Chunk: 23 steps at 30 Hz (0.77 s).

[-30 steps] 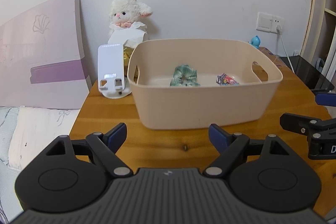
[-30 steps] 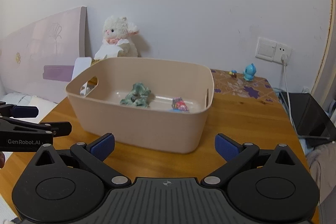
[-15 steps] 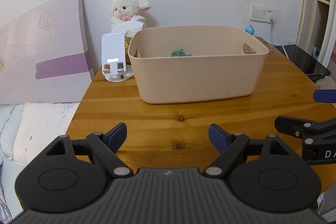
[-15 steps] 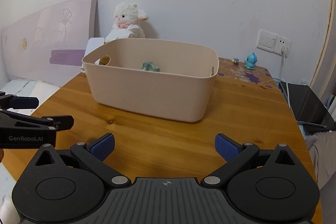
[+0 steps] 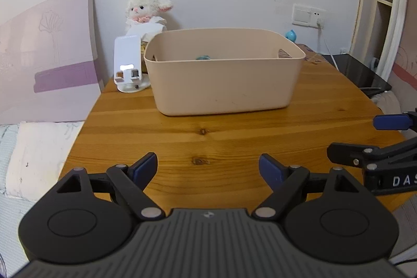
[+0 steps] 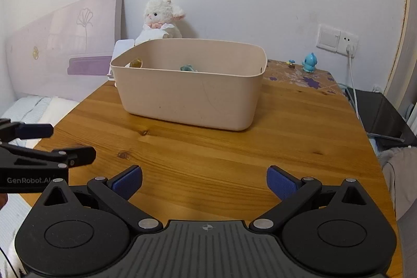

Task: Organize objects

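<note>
A beige plastic bin (image 5: 224, 74) stands on the wooden table (image 5: 208, 142); it also shows in the right wrist view (image 6: 190, 87). Only the top of a green scrunchie (image 6: 189, 67) shows above its rim, also in the left wrist view (image 5: 203, 57). My left gripper (image 5: 208, 170) is open and empty, low over the table's near edge, well short of the bin. My right gripper (image 6: 204, 183) is open and empty beside it, on its right. Each gripper shows at the edge of the other's view.
A white phone stand (image 5: 129, 64) and a plush lamb (image 5: 147, 12) sit behind the bin's left end. A small blue figurine (image 6: 308, 63) stands at the back right near a wall socket (image 6: 336, 39) with a cable. A bed lies left of the table.
Both grippers have pulled back and dropped lower, away from the bin. The bin looks smaller and its contents are now mostly hidden behind its rim. Both stayed open.
</note>
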{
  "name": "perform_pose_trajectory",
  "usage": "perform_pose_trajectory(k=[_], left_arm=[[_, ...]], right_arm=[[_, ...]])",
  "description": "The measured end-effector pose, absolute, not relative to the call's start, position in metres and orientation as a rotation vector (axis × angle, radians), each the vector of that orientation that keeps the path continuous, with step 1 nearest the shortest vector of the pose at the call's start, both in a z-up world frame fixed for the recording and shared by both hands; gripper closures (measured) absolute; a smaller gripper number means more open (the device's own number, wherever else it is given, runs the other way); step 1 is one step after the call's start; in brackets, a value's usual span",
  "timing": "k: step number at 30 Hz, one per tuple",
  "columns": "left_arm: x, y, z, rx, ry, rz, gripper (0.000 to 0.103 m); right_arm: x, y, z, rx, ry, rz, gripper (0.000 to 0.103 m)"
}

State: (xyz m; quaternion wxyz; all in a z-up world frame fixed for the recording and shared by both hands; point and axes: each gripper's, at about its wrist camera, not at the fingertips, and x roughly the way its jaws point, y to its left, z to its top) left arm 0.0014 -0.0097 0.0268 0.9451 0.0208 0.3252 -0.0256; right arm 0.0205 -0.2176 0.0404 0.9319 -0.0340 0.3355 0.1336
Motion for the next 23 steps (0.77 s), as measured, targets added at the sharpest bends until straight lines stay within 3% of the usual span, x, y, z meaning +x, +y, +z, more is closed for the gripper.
perform_pose_trajectory(k=[23], left_arm=[[-0.013, -0.014, 0.036, 0.029, 0.648, -0.056, 0.017]], right_arm=[[0.013, -0.222, 0.042, -0.04, 0.692, 0.275, 0.0]])
